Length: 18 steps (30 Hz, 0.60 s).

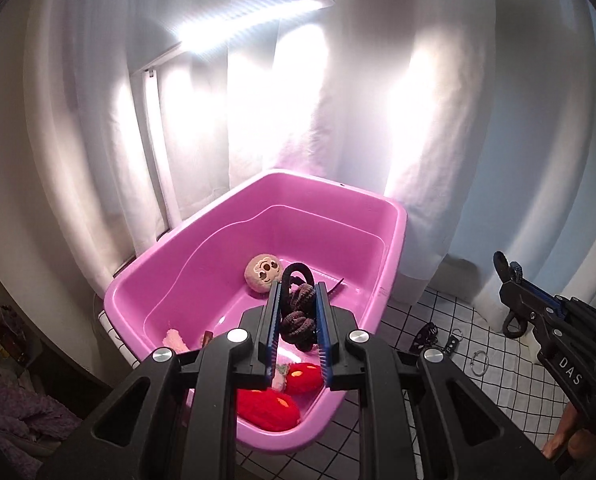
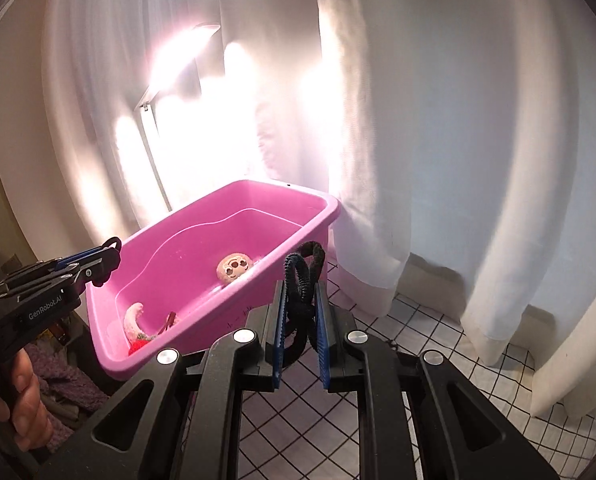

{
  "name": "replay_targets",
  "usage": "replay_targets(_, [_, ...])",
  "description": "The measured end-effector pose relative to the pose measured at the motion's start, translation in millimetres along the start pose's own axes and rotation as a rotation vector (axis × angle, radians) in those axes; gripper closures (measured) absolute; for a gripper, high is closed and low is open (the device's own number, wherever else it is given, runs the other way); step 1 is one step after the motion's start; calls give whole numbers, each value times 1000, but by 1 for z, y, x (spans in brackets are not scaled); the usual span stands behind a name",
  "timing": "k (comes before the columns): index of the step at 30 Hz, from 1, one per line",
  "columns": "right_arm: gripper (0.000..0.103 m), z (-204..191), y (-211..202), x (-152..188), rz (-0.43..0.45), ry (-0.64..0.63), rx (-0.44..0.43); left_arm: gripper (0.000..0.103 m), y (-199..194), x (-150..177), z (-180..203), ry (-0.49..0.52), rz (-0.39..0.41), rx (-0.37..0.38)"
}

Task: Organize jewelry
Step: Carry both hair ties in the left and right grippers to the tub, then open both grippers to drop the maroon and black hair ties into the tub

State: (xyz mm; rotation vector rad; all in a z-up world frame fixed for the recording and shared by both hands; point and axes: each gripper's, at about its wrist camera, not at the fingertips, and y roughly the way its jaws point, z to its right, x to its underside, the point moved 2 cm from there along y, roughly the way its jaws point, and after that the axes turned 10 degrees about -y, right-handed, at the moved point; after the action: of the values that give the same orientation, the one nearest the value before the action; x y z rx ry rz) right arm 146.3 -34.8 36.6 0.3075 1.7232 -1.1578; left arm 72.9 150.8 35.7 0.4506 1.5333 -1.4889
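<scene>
Left gripper (image 1: 298, 308) clamped on a bundle of hair ties (image 1: 296, 312), one dark loop and a brownish knitted scrunchie, held above the pink tub (image 1: 393, 240); right gripper (image 2: 301, 312) clamped on black elastic hair ties (image 2: 303, 276), loops sticking up past the pads, positioned just outside the tub's near wall, over the gridded tablecloth (image 2: 437, 340).

Tub contents: round plush face (image 1: 262, 273), red plush pieces (image 1: 282, 392), a pale pink item (image 1: 176, 340); a metal ring (image 1: 479, 362) and small keychain pieces (image 1: 453, 342) lie on the cloth beside the tub, not yet collected.

Risks, judged: right bundle is not over the tub, so opening the jaws here would drop it on the cloth; elastic loops may snag on the ridged pads and cling at release; left bundle holds two ties, one may stay caught; tub sits at the table's edge, so a knock against its rim could shift or tip it.
</scene>
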Motion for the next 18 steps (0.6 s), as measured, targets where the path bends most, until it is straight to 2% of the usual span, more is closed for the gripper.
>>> replay_targets(7, [90, -27, 57, -40, -38, -9, 13, 86, 42, -31, -30, 5, -43, 12])
replay_targets(18, [90, -48, 112, -82, -99, -116, -88, 86, 98, -39, -53, -108, -177, -58])
